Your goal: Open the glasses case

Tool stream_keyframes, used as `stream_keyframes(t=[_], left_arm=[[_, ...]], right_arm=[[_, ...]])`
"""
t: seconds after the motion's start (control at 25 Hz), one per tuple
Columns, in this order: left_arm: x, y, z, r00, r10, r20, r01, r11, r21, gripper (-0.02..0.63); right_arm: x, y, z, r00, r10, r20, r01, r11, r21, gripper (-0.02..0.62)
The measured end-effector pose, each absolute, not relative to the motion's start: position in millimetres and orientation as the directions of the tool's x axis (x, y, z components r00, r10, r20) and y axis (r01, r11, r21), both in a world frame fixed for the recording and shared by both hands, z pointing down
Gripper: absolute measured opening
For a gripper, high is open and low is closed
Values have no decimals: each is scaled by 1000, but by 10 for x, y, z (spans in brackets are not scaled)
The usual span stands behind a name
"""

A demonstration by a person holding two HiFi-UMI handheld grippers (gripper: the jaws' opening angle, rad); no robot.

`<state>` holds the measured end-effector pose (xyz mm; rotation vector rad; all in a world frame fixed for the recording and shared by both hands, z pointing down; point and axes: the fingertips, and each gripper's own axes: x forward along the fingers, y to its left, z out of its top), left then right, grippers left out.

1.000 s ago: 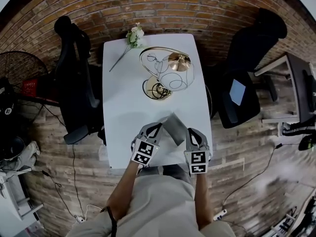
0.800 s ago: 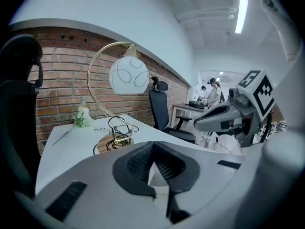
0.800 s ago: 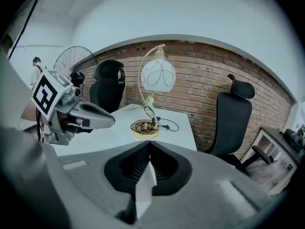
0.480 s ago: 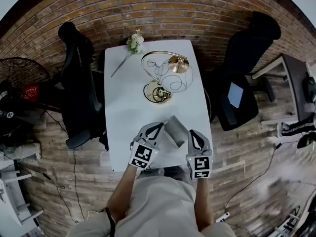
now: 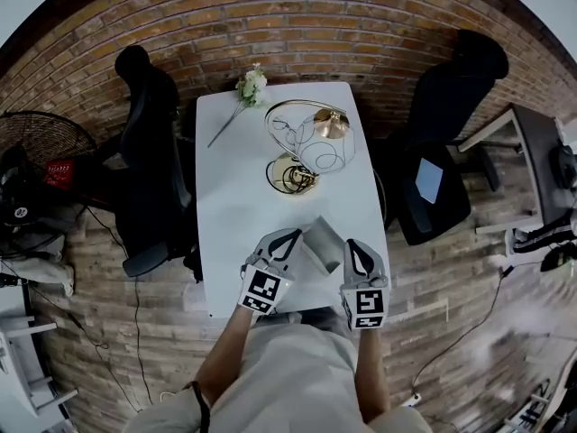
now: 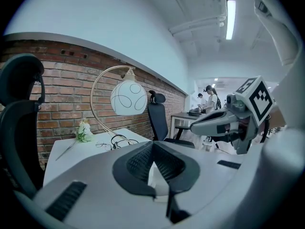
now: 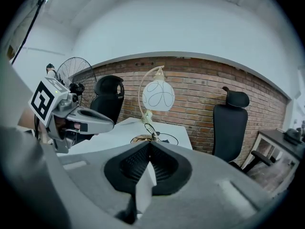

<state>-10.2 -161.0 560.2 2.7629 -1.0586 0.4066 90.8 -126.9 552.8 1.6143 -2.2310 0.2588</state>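
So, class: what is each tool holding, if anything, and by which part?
Both hold the glasses case. The left tool is shut on a thin pale edge at its left side, the right tool on one at its right side.

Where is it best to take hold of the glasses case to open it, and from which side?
Grip its thin edges, one from each side. The glasses case lies slanted between the grippers, and the left gripper and right gripper each pinch a thin pale panel.

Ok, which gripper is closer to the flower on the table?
Left. The flower lies at the far left corner of the table. The left gripper is at the near edge around mid-width; the right gripper is beside it, toward the right edge.
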Motion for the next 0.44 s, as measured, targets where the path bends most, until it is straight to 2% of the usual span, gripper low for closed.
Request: stream_keyframes(t=[0.44], left_arm=[[-140, -1663, 5632, 721, -626, 297, -669, -741, 61, 3]], right_arm=[[763, -1379, 5459, -279, -878, 390, -941, 330, 69, 6]])
